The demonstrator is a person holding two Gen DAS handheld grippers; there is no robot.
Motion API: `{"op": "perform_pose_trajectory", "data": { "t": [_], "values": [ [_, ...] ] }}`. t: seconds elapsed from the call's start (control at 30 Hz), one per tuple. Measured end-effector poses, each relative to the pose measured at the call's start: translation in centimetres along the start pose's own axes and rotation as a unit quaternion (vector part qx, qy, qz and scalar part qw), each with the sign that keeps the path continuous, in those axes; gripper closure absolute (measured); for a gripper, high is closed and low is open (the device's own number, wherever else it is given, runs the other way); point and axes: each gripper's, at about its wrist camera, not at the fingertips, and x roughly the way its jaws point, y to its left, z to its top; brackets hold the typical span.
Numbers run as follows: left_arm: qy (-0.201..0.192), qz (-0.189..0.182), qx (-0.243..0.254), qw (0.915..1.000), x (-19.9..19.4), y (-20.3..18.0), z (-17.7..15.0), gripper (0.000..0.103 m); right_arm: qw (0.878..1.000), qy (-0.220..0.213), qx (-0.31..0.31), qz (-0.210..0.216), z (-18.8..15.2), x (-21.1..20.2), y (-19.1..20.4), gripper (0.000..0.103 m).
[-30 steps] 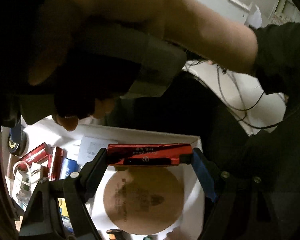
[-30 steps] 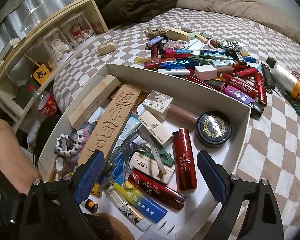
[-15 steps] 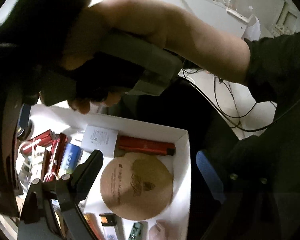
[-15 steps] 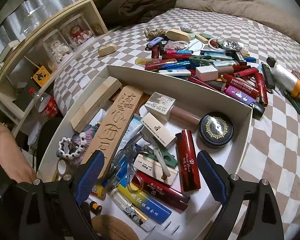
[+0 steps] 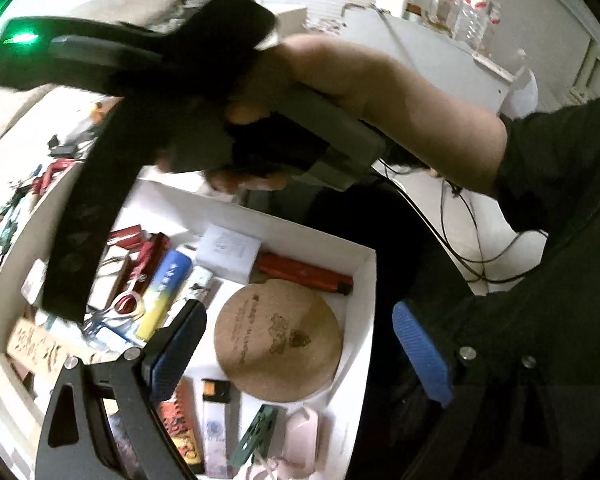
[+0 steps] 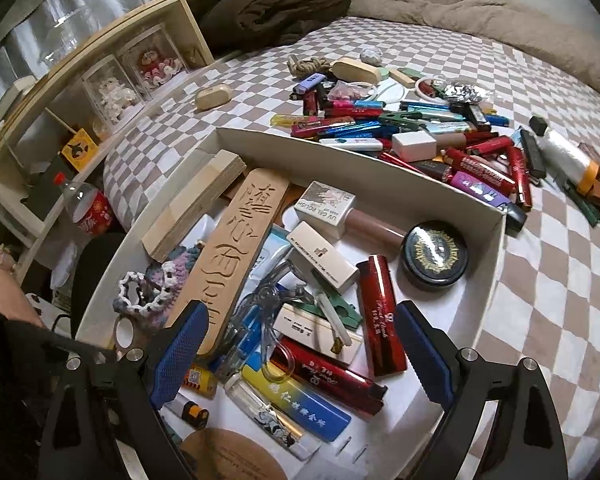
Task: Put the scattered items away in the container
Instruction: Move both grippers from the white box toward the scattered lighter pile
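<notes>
In the left wrist view my left gripper [image 5: 296,312] hangs open above the white box [image 5: 370,280] with nothing between its fingers. A red lighter [image 5: 304,274] lies flat against the box's far wall, beside a round cork coaster [image 5: 278,340]. Higher in that view a person's hand holds the right gripper, and one of its fingers [image 5: 76,248] reaches down over the box. In the right wrist view my right gripper [image 6: 300,308] is open and empty over the box [image 6: 340,160], which is full of lighters and small boxes. A pile of scattered items [image 6: 420,140] lies on the checkered bed beyond it.
A carved wooden plank [image 6: 236,248] and a black round tin [image 6: 434,254] lie in the box. A shelf with display cases and a cola bottle [image 6: 90,208] stands at the left. A brown blanket [image 6: 276,8] is at the back. Cables [image 5: 480,240] hang by the person's dark sleeve.
The left gripper opened and let go of the red lighter, which now lies in the box by the far wall. The gripper then rose and drew back. The right gripper kept still.
</notes>
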Motion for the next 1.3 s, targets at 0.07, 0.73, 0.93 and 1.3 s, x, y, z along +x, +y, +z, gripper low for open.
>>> {"op": "perform_pose_trajectory", "data": {
  "t": [0.07, 0.73, 0.93, 1.3],
  "values": [
    [-0.007, 0.012, -0.01, 0.9999, -0.6, 0.4, -0.5, 0.008, 1.0, -0.001, 0.003, -0.013, -0.1, -0.2, -0.1, 0.009],
    [-0.061, 0.145, -0.211, 0.9648, -5.4, 7.1, -5.2, 0.008, 0.995, -0.054, 0.007, -0.082, 0.1, -3.4, 0.9, 0.0],
    [-0.102, 0.198, -0.269, 0.9372, -7.3, 9.3, -6.7, 0.0, 0.992, -0.074, 0.01, -0.105, -0.3, -4.4, 1.0, 0.0],
    [-0.141, 0.225, -0.319, 0.9098, -9.3, 11.5, -7.3, 0.0, 0.984, -0.103, 0.025, -0.141, -1.4, -5.8, 0.9, 0.0]
  ]
}}
